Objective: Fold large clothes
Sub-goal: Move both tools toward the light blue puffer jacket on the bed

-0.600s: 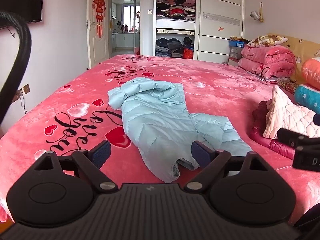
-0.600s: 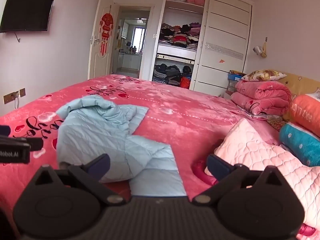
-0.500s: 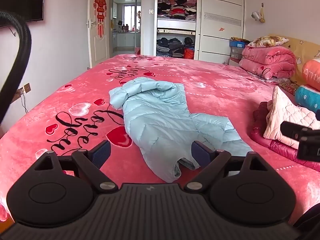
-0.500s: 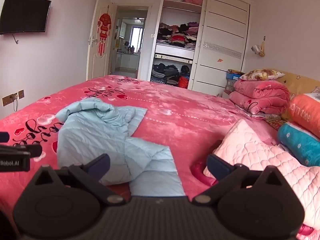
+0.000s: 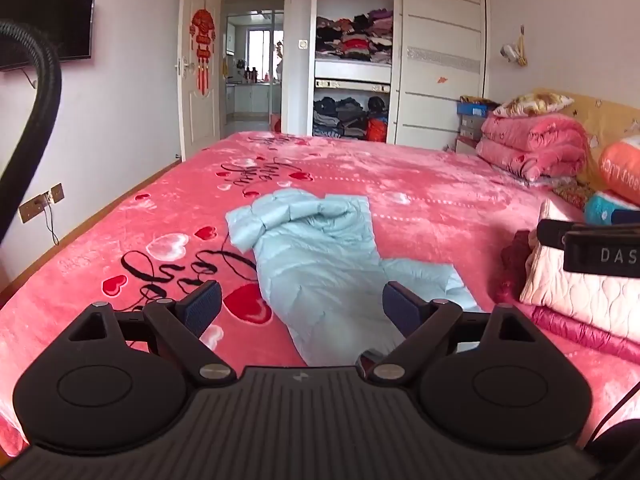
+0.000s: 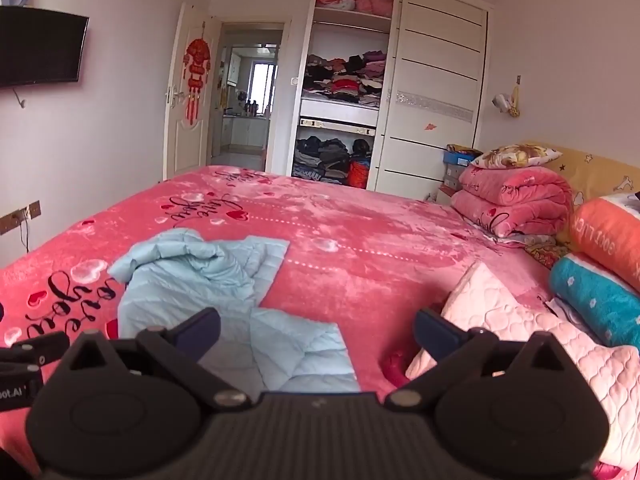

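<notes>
The step in hand looks like the approach before the first grasp: nothing is folded yet, and both tools hang above the near side of the bed with their jaws spread wide and nothing between the pads. The left gripper looks straight over the pale blue quilted puffer jacket, which lies crumpled on the pink plush bedspread printed with red hearts and black script, from the centre of the left wrist view down toward 6 o'clock. In the right wrist view the right gripper has the same jacket at about 9 to 7 o'clock, with one loose panel reaching under its left finger. The garment is rumpled, not flat: its hood or collar end bunches up at the far side, toward 11 o'clock, and a flap juts out at 4 o'clock in the left view. The next move, I judge, calls for lowering both sets of jaws to two edges of the jacket and pulling it out flat before any fold. A pale pink quilted pad sits close at 3 o'clock, so the right tool needs care not to snag it.
</notes>
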